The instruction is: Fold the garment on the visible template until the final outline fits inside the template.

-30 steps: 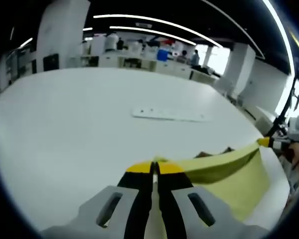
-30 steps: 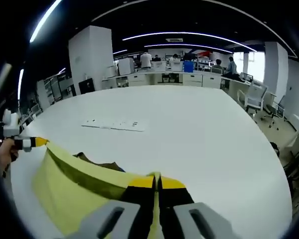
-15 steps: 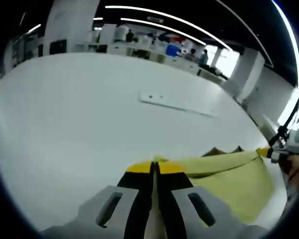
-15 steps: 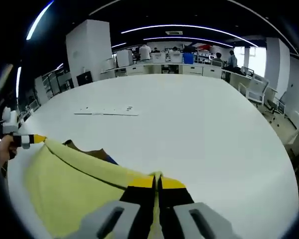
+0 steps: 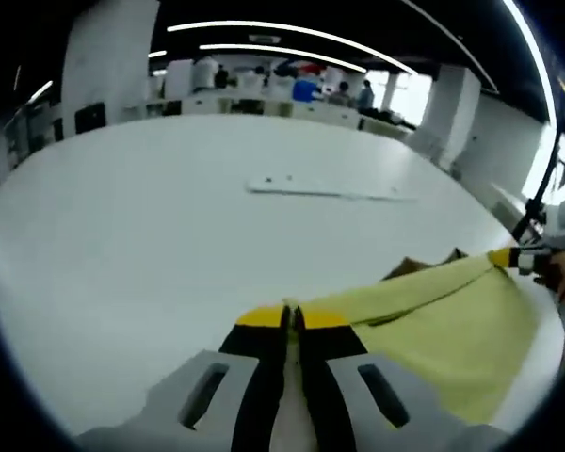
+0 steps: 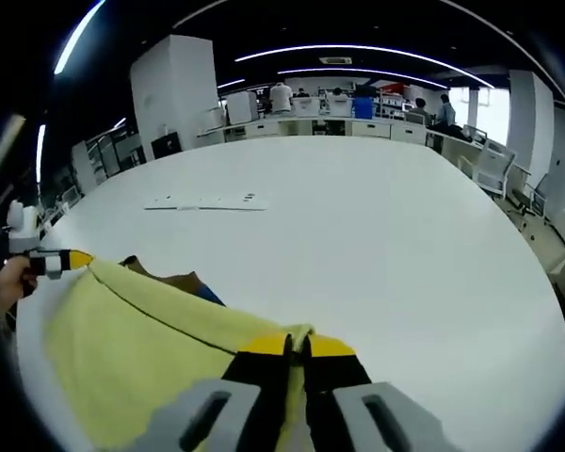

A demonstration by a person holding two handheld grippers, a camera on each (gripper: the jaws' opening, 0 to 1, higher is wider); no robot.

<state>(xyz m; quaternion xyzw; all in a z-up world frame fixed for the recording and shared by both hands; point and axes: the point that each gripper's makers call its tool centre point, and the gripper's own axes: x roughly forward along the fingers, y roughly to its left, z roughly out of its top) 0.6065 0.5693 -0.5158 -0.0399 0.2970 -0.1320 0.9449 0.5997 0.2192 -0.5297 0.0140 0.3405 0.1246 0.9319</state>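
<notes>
A pale yellow garment hangs stretched between my two grippers above the white table. My left gripper is shut on one top corner of it. My right gripper is shut on the other corner, and the yellow garment spreads down and left from it. The right gripper shows at the right edge of the left gripper view, and the left gripper at the left edge of the right gripper view. Brown and blue cloth peeks out behind the garment's top edge. The template is hidden.
A flat white strip lies on the white table further off; the same white strip sits beyond the garment in the right gripper view. Desks, people and a white pillar stand past the table's far edge. A hand holds the left gripper.
The garment's top edge has been pulled tauter between the grippers and now lies flatter. Both views have shifted slightly with the hands. Both grippers stay shut on the corners.
</notes>
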